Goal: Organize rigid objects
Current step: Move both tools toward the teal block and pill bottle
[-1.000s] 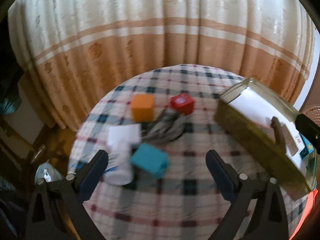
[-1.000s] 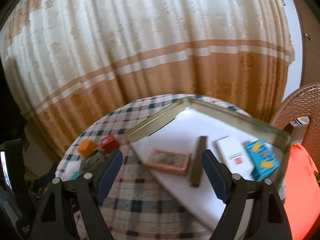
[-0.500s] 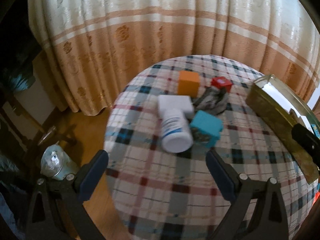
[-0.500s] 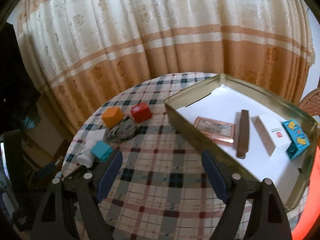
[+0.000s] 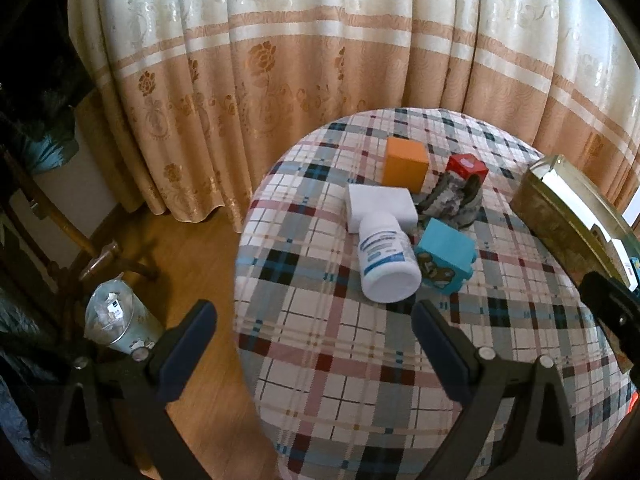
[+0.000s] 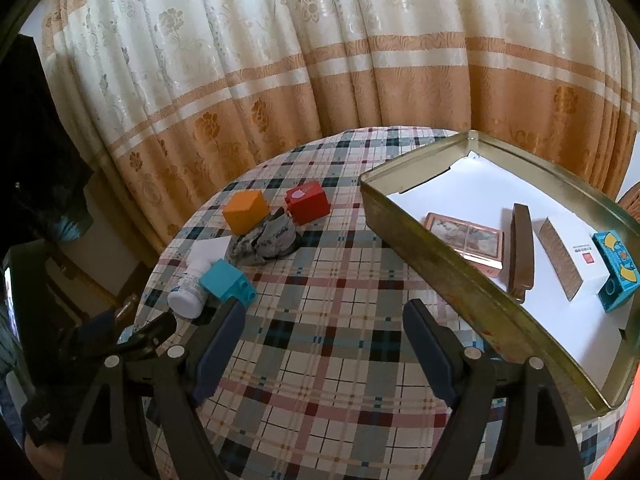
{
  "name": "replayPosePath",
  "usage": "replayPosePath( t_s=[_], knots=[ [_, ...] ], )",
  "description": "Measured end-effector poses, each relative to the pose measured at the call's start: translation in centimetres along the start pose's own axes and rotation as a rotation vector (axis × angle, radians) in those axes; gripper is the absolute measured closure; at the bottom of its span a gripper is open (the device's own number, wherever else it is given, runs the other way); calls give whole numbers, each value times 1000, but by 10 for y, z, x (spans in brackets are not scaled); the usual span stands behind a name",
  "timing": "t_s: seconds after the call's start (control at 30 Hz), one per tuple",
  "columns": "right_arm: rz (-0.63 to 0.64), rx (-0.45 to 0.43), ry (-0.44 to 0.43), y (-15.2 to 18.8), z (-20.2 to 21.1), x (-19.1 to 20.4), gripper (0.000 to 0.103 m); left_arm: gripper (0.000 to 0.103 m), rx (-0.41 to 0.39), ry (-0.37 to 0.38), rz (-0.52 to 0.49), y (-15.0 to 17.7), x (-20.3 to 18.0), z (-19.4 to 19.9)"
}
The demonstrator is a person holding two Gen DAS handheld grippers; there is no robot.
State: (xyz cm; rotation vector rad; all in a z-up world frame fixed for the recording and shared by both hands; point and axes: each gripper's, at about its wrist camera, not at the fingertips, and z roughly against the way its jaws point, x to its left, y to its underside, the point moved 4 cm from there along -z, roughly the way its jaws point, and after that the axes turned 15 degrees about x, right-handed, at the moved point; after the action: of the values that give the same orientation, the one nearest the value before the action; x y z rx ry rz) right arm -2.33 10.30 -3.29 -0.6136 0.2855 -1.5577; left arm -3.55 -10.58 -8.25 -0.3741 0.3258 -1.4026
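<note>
On the round plaid table (image 5: 360,344) lie a white pill bottle (image 5: 386,262) on its side, a white box (image 5: 380,208), a teal block (image 5: 446,260), an orange cube (image 5: 404,163), a red cube (image 5: 466,166) and a grey crumpled cloth (image 5: 454,200). A brass tin tray (image 6: 460,276) at the right holds a pink framed tile (image 6: 466,242), a brown bar (image 6: 522,248), a white box (image 6: 570,258) and a blue block (image 6: 616,274). My left gripper (image 5: 314,330) is open and empty, just short of the bottle. My right gripper (image 6: 324,330) is open and empty above the table.
A patterned curtain (image 5: 320,60) hangs behind the table. A metal bin (image 5: 114,322) and chair legs (image 5: 60,236) stand on the wooden floor at the left. The tray also shows at the right edge of the left wrist view (image 5: 560,220).
Both grippers have pulled back and swung left. The cluster of objects now sits further right in the left wrist view, and more of the floor shows. No object has moved.
</note>
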Motion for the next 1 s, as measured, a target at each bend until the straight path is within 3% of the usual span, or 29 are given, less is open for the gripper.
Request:
replayPosePath(
  t_s=[1.0],
  knots=[
    [65,42,6,-2,-14,22,20,4,62,-7,49,1,18,-10]
  ],
)
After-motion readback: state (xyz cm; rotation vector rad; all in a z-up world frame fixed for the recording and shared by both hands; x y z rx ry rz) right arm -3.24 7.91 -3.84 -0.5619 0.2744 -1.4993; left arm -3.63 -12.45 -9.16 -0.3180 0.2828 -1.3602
